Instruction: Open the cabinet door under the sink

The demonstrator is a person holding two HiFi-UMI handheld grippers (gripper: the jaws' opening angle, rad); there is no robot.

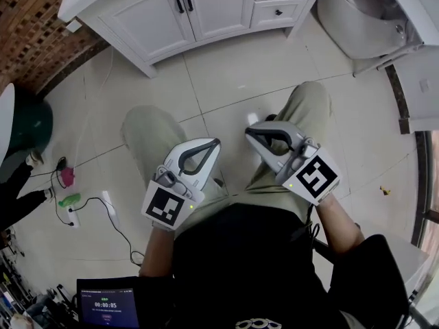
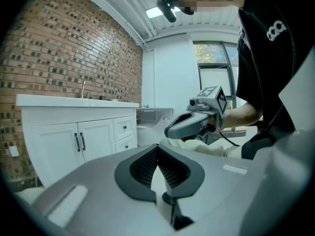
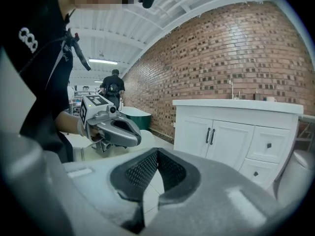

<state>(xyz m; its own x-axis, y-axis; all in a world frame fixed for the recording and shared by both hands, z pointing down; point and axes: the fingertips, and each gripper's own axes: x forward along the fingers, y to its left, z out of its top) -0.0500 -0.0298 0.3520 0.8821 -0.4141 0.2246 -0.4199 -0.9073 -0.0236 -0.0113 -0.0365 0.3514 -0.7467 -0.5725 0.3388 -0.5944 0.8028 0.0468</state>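
The white sink cabinet [image 1: 171,19] stands at the top of the head view, its two doors closed, with a pair of black handles [image 1: 182,1] side by side. The doors also show in the left gripper view [image 2: 78,142] and the right gripper view [image 3: 216,142]. My left gripper [image 1: 212,144] and right gripper [image 1: 252,133] hover above the person's knees, well short of the cabinet. Both are shut with nothing between the jaws. The left gripper's [image 2: 157,147] camera sees the right gripper [image 2: 194,123] beside it. The right gripper's [image 3: 157,152] camera sees the left gripper [image 3: 114,130].
Drawers [image 1: 279,10] sit to the right of the doors, and a white toilet [image 1: 363,22] stands further right. A dark green tub [image 1: 27,125] and floor cables with a power strip [image 1: 72,214] lie at the left. Pale tiled floor [image 1: 233,67] separates me from the cabinet.
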